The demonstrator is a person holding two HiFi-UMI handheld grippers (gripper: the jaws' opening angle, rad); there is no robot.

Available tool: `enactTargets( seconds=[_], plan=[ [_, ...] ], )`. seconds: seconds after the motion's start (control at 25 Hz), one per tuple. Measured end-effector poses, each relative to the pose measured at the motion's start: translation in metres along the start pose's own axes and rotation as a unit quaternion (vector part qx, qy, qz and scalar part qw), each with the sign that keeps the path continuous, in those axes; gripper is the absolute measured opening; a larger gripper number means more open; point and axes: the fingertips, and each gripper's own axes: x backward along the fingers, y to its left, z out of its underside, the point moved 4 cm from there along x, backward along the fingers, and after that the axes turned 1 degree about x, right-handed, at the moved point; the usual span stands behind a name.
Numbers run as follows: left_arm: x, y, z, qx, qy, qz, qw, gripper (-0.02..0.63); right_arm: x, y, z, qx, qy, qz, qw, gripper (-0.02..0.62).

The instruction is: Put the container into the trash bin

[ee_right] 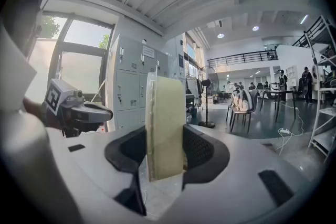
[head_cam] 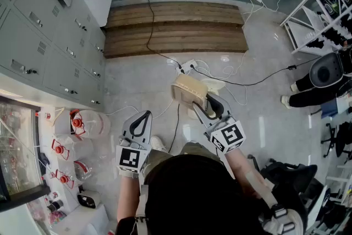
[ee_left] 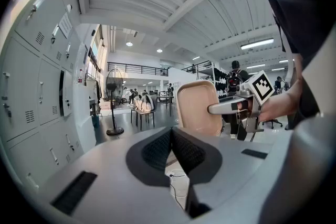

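A beige, shallow plastic container (head_cam: 189, 90) hangs on edge above the floor, and my right gripper (head_cam: 203, 102) is shut on its rim. In the right gripper view the container (ee_right: 165, 123) stands upright between the two dark pads (ee_right: 202, 150), which press on both its sides. My left gripper (head_cam: 144, 116) is held beside it to the left, apart from it. Seen in the left gripper view, the left gripper (ee_left: 171, 135) is shut with its pads touching and nothing between them; the container (ee_left: 198, 107) shows ahead to the right. No trash bin shows in any view.
Grey lockers (head_cam: 49, 36) line the left side, with a shelf of red-capped jars (head_cam: 71, 140) below them. A wooden ramp (head_cam: 175, 27) lies ahead. Black and white cables and a power strip (head_cam: 188, 67) cross the floor. A person's legs (head_cam: 308, 91) and office chairs are at the right.
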Motion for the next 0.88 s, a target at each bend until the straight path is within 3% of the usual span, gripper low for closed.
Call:
enactTargets(
  seconds=[0.16, 0.88],
  plan=[
    [0.008, 0.028, 0.007, 0.005, 0.002, -0.008, 1.0, 0.008, -0.021, 0.016, -0.004, 0.001, 0.007, 0.002, 1.0, 0.199],
    [0.026, 0.13, 0.028, 0.0, -0.011, 0.025, 0.9996, 0.008, -0.095, 0.067, -0.01, -0.004, 0.019, 0.032, 0.999, 0.202]
  ],
)
